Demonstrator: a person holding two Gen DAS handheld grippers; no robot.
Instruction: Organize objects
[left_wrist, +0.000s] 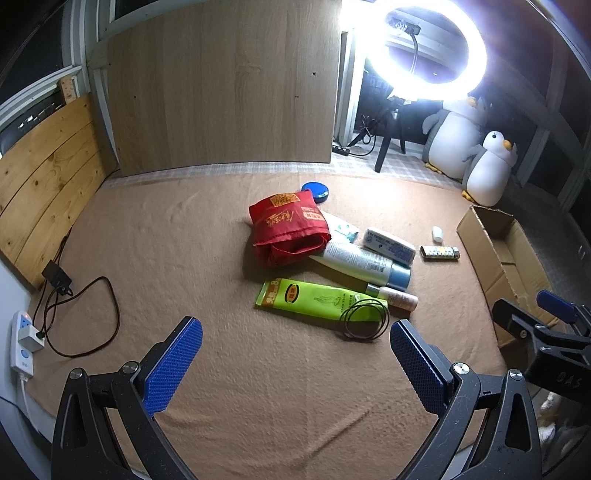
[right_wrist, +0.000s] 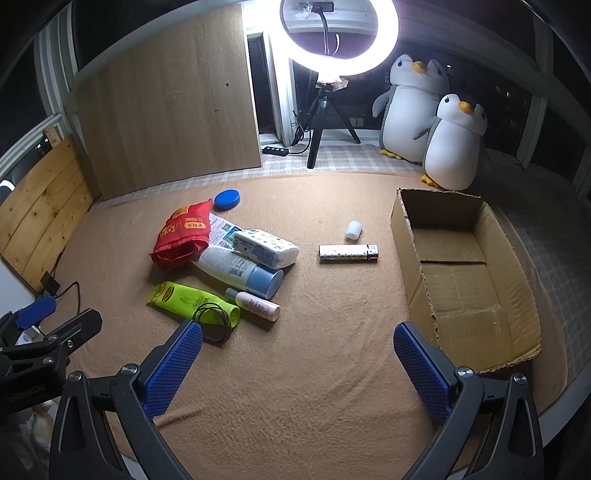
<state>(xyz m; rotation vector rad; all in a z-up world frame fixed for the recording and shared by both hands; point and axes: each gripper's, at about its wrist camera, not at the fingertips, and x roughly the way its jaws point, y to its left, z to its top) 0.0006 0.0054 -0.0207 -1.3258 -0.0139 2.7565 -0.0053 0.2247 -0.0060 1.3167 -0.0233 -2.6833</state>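
Both grippers hover low over the tan blanket, side by side and pointed toward the pile, neither touching anything. The left gripper has its blue-padded jaws spread wide and empty. The right gripper is also held with its jaws wide apart, gripping nothing; its black frame shows at the right edge of the left wrist view.

The cardboard box is the landmark: open-topped, flaps folded flat inside, nothing in it, at the right side of the blanket. Everything to sort lies left of the box. Farthest from it is the red drawstring bag, slumped with its mouth open. Against the bag, on the box side, lies a white bottle with a light blue cap, and a tissue pack rests across that bottle. Nearer the grippers, a lime green tube lies flat, with a loop of black hair ties lying over its end and a small pink bottle just beside it. Between the pile and the box lies a patterned lighter, and a small white cap, or possibly a tiny jar, stands just behind the lighter. A blue round lid sits behind the bag, well apart from the box.
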